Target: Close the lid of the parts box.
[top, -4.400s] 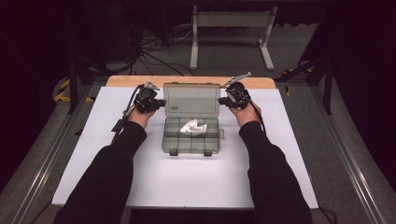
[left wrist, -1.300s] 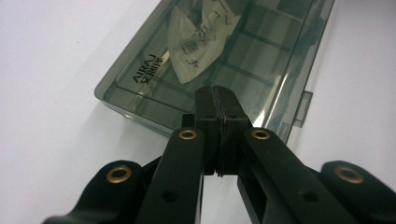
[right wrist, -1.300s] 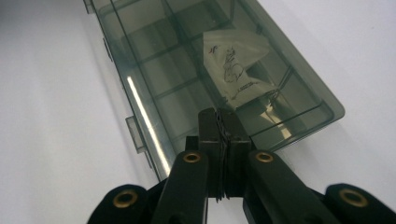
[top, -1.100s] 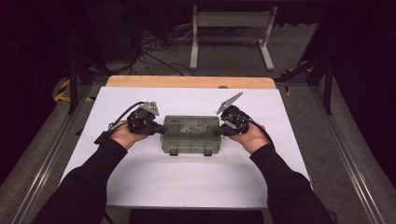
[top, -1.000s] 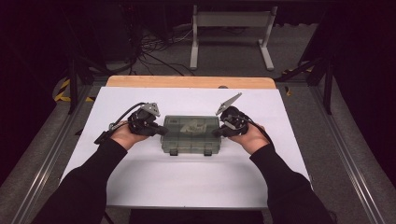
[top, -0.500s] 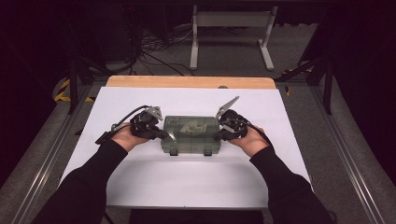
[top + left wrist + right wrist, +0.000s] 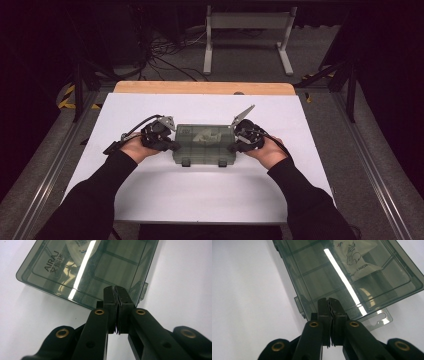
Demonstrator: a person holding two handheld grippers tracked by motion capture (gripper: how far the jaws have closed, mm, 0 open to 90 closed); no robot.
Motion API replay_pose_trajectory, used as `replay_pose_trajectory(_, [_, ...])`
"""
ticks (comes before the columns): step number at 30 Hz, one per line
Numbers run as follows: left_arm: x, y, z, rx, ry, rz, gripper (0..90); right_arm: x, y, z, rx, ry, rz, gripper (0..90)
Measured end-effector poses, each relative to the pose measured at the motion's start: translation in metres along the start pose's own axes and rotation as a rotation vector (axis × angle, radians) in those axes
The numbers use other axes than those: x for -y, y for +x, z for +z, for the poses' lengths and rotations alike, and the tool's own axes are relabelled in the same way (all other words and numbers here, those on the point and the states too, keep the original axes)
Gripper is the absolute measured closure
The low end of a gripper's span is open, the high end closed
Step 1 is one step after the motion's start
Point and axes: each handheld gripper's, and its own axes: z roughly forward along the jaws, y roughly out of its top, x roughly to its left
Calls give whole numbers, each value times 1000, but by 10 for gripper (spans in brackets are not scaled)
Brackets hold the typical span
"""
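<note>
Tools point(image 7: 172, 146) point(image 7: 234, 146) both shut empty, tips seemingly pressing box point(image 7: 202, 144) lid; could skid off slick plastic, shoving box across desk point(image 7: 200, 195).

light: bright on table point(image 7: 150, 190), dark surround | glare: streak on box lid point(image 7: 342, 277) | focus: sharp

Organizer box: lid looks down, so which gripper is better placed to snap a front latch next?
Roughly even. The left gripper and right gripper, fingers shut, press the organizer box lid near each front corner; each latch sits beside its own tips.
</note>
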Motion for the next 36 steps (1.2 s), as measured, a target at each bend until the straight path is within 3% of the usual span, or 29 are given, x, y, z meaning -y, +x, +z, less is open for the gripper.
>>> replay_pose_trajectory(19, [1,-2,5,-8,21,6,881,2,3,5,12,19,-4,880])
replay_pose_trajectory(32, [4,-3,5,-23,3,10,881,4,4,8,9,-8,-7,887])
replay_pose_trajectory(36, [5,-3,5,-13,-10,-7,874,4,5,8,11,-10,-6,885])
